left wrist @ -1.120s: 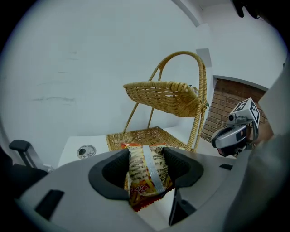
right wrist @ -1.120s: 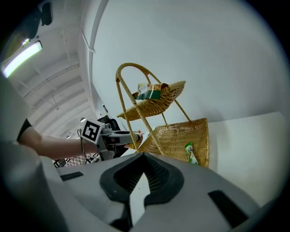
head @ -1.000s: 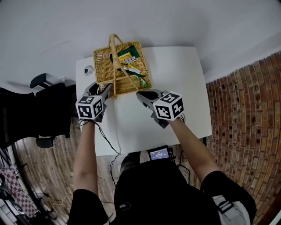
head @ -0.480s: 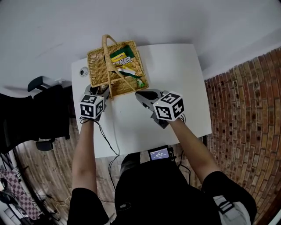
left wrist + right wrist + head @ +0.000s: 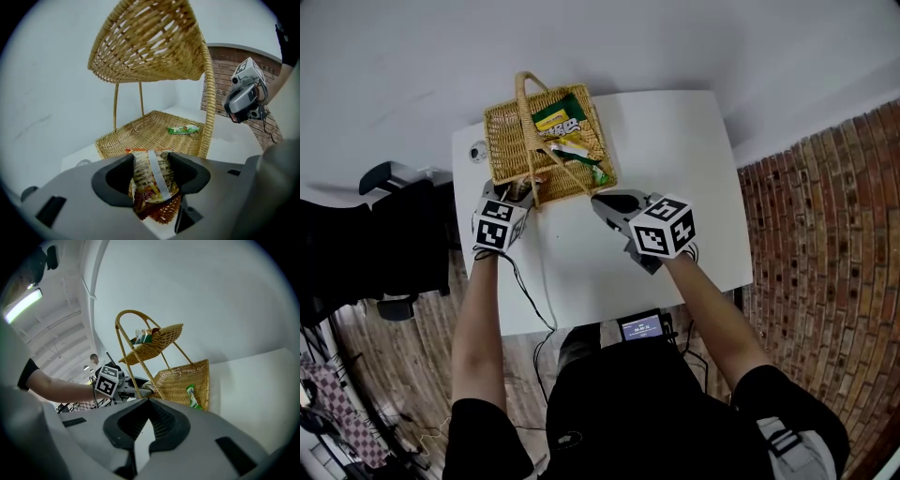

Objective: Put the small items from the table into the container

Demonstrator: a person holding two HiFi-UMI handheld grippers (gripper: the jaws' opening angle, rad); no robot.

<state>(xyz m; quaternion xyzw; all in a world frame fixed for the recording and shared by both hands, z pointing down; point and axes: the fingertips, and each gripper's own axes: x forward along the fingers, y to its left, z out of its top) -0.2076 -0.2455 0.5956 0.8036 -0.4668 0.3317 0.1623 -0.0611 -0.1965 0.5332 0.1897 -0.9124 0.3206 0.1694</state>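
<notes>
A wicker basket (image 5: 511,141) with a tall handle stands at the far left of the white table (image 5: 675,169). Green and yellow packets (image 5: 560,120) lie in it. My left gripper (image 5: 517,193) is at the basket's near-left corner, shut on an orange snack packet (image 5: 151,180) that hangs between its pads just short of the basket's rim (image 5: 117,140). A green packet (image 5: 185,129) lies on the basket floor beyond. My right gripper (image 5: 609,204) hovers over the table by the basket's near-right corner. Its jaws (image 5: 145,427) are shut with nothing between them.
A small round object (image 5: 478,152) lies on the table left of the basket. A black chair (image 5: 384,234) stands off the table's left side. A small screen device (image 5: 639,326) sits at the table's near edge. Brick floor lies to the right.
My left gripper has rolled and sunk a little at the basket's near-left corner, still holding the packet. The right gripper has kept still.
</notes>
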